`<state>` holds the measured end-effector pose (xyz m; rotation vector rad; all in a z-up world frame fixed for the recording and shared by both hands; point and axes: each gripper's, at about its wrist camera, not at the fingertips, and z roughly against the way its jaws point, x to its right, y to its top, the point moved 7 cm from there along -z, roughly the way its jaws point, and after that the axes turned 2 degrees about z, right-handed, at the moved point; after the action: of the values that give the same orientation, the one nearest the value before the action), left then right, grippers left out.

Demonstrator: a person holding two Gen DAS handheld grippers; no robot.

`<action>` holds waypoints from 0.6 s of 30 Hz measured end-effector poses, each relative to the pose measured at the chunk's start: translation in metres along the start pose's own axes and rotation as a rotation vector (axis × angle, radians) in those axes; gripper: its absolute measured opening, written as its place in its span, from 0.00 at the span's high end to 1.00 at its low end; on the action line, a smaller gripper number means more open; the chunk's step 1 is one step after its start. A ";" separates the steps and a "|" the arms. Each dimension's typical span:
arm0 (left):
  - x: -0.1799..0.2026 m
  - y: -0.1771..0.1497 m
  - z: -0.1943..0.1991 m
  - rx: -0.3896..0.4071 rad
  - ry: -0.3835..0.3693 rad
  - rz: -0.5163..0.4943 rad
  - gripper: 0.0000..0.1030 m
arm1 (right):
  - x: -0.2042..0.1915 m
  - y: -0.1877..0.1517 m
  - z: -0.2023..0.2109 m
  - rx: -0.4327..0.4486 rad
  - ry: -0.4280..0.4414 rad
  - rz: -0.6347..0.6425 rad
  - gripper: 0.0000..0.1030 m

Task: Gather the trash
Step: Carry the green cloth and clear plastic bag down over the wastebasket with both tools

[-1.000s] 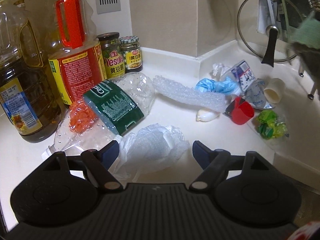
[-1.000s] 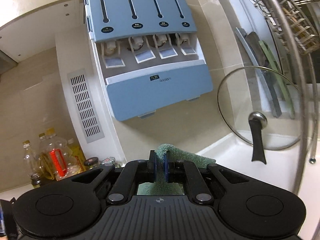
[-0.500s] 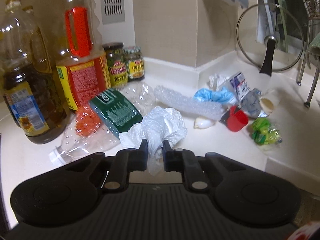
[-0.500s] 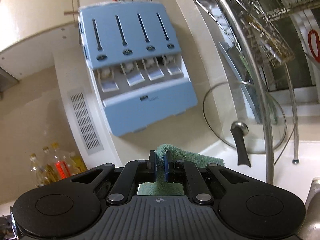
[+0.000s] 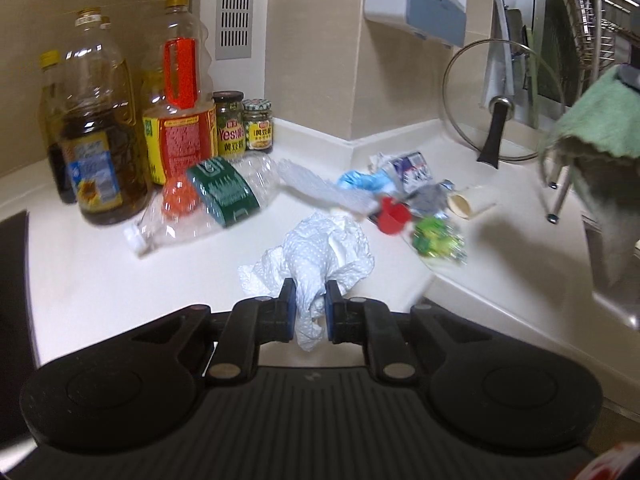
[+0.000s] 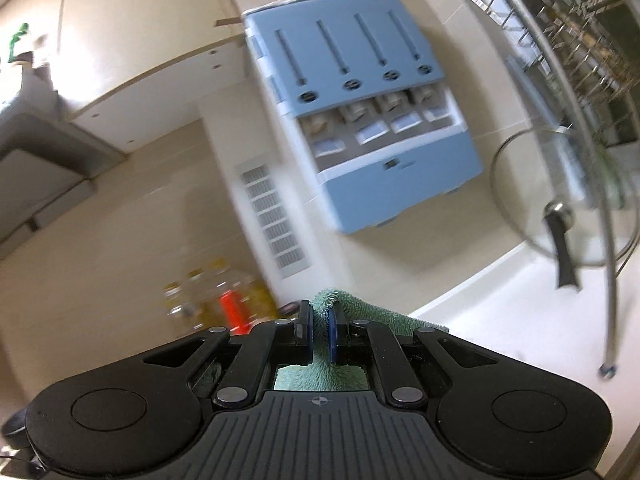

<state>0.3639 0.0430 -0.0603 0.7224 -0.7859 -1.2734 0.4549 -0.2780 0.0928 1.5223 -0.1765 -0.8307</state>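
My left gripper (image 5: 310,291) is shut on a crumpled white paper towel (image 5: 320,248), lifted clear of the white counter (image 5: 100,280). More trash lies behind it: a crushed clear bottle with a green label (image 5: 216,196), a strip of bubble wrap (image 5: 324,188), a blue wrapper (image 5: 360,180), a red cap (image 5: 394,216), a green candy bag (image 5: 436,238) and a paper cup (image 5: 468,202). My right gripper (image 6: 320,320) is shut on a green cloth (image 6: 360,312), held up facing the wall. The same green cloth (image 5: 600,148) hangs at the right edge of the left wrist view.
Oil bottles (image 5: 100,152) and two jars (image 5: 244,128) stand at the back left. A glass lid (image 5: 496,100) leans against the wall beside a wire dish rack (image 5: 600,20). A blue wall dispenser (image 6: 372,128) hangs above. The sink edge (image 5: 616,304) lies at the right.
The left gripper closed on the paper towel, then lifted it and pulled back from the counter. The right gripper, still holding the cloth, swung across the wall.
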 end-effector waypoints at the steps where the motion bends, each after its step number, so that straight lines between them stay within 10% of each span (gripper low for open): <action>1: 0.003 -0.006 0.008 -0.003 0.002 0.009 0.88 | -0.005 -0.005 0.002 -0.013 0.020 -0.007 0.93; 18: 0.035 -0.119 0.072 -0.138 0.060 0.129 0.88 | -0.051 -0.132 0.012 -0.334 0.184 -0.059 0.93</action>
<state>0.2435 -0.0124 -0.1151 0.5862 -0.6778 -1.1716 0.3627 -0.2379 -0.0076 1.2834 0.1381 -0.7207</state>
